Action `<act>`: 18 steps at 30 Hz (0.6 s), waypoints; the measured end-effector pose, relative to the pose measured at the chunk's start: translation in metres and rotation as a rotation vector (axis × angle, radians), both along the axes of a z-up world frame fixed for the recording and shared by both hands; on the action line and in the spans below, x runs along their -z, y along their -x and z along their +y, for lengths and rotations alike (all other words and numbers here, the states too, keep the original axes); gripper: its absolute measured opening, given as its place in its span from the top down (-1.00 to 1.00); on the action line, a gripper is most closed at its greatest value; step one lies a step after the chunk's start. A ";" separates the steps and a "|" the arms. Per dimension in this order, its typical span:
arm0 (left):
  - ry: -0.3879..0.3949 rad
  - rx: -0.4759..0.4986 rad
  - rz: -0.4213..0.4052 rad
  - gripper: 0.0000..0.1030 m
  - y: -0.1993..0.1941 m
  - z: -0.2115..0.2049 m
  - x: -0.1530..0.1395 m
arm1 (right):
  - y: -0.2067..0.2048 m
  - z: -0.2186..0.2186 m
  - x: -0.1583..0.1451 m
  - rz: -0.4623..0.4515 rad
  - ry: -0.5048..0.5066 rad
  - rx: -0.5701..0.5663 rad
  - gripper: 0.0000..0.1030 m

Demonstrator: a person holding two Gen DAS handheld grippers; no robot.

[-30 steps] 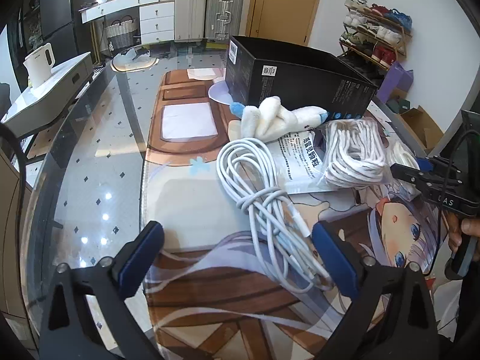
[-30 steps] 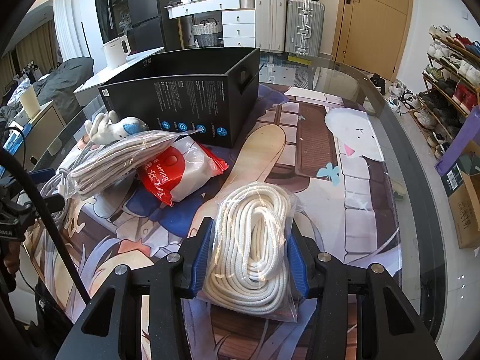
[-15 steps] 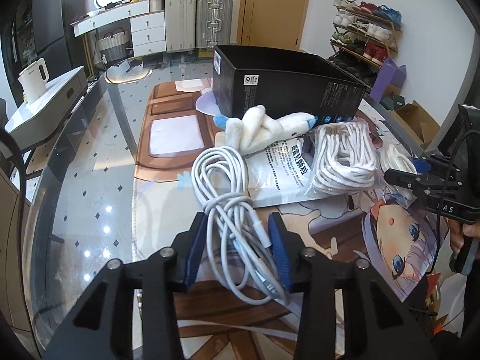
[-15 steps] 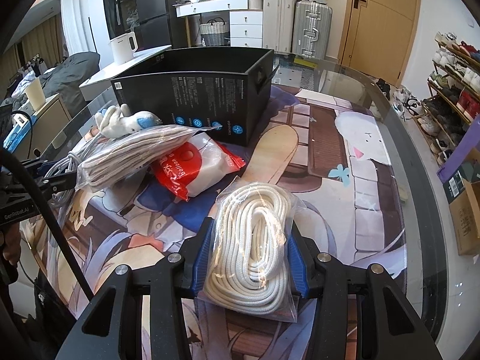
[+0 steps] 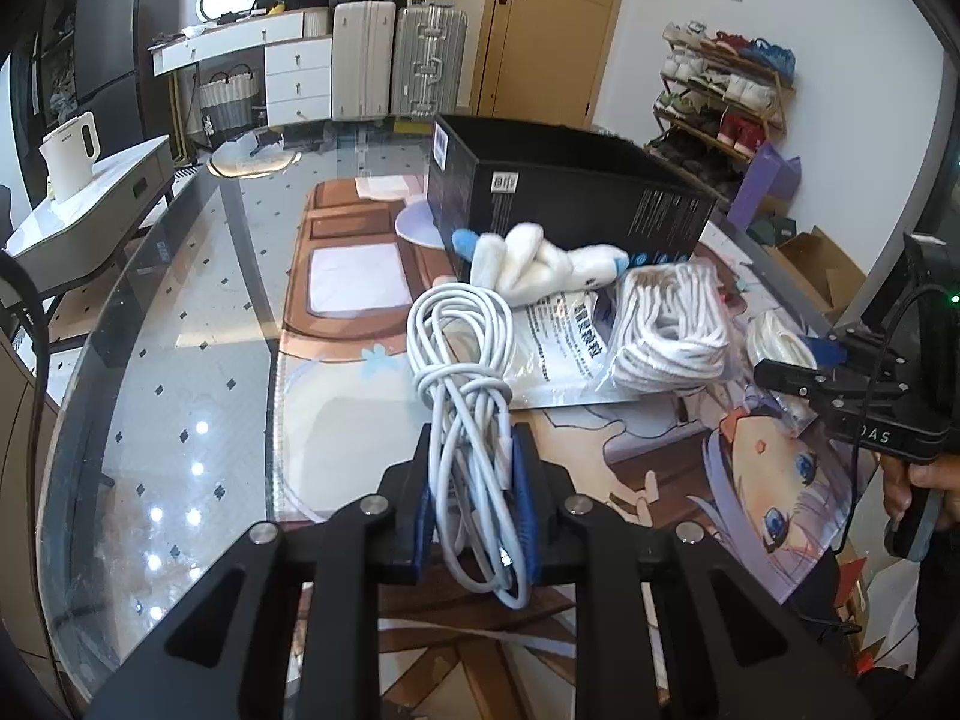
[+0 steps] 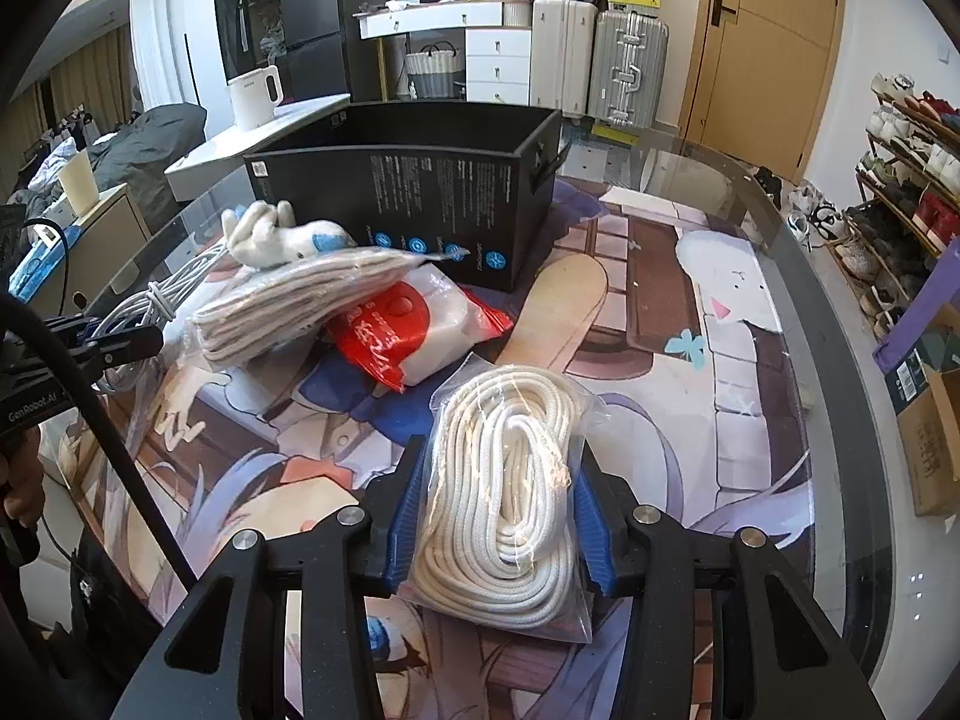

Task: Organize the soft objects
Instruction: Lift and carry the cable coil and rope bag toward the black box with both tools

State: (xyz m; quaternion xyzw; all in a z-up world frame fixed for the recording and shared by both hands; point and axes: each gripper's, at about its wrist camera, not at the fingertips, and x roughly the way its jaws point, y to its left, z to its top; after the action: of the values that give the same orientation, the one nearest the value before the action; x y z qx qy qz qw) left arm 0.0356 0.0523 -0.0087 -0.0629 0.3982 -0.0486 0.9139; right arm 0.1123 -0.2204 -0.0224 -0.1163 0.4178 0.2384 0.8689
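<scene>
In our left gripper the blue pads are clenched on the lower strands of the white cable bundle. The bundle's knotted middle and its round upper loop reach away from the fingers across the printed mat, and its loose end with a small plug hangs below the pads. The loop's far edge lies just beside the white plush toy, which rests against the black box.

Our right gripper grasps the bagged white rope: both blue pads press the clear bag's sides near its lower half, and the coil's top extends forward past the fingertips over the mat. Whether the bag's underside touches the mat, we cannot tell.

Both grippers point forward and downward toward the glass table. From the left wrist view the right gripper enters at the right edge, with a hand around its handle; from the right wrist view the left gripper sits at the left edge, low over the cable.

Between the two grippers lie a bag of thin white cord, a flat white pouch under it, and a red-and-white packet in front of the box.
</scene>
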 end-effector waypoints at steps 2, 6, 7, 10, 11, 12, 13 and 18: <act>0.004 -0.002 -0.016 0.61 0.003 0.002 -0.004 | 0.002 0.001 -0.003 -0.011 -0.005 -0.005 0.13; 0.008 0.002 -0.044 0.61 0.009 0.002 -0.011 | 0.006 0.002 -0.010 -0.030 -0.022 -0.015 0.14; 0.009 0.002 -0.050 0.61 0.011 0.002 -0.013 | 0.007 0.003 -0.012 -0.035 -0.025 -0.017 0.14; 0.013 -0.001 -0.065 0.61 0.014 0.003 -0.018 | 0.010 0.004 -0.019 -0.050 -0.042 -0.025 0.15; 0.013 -0.001 -0.069 0.61 0.014 0.004 -0.020 | 0.011 0.005 -0.021 -0.054 -0.045 -0.028 0.15; 0.013 -0.002 -0.074 0.61 0.014 0.004 -0.021 | 0.012 0.006 -0.024 -0.061 -0.053 -0.032 0.15; 0.015 -0.004 -0.080 0.61 0.014 0.004 -0.024 | 0.013 0.006 -0.027 -0.065 -0.061 -0.038 0.15; 0.027 -0.004 -0.106 0.61 0.011 0.003 -0.033 | 0.010 0.006 -0.037 -0.073 -0.103 -0.041 0.16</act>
State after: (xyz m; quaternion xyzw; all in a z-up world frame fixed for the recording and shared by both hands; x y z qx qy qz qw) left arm 0.0251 0.0550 0.0243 -0.0733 0.3486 -0.0553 0.9328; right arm 0.1018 -0.2144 0.0143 -0.0885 0.3707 0.2728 0.8834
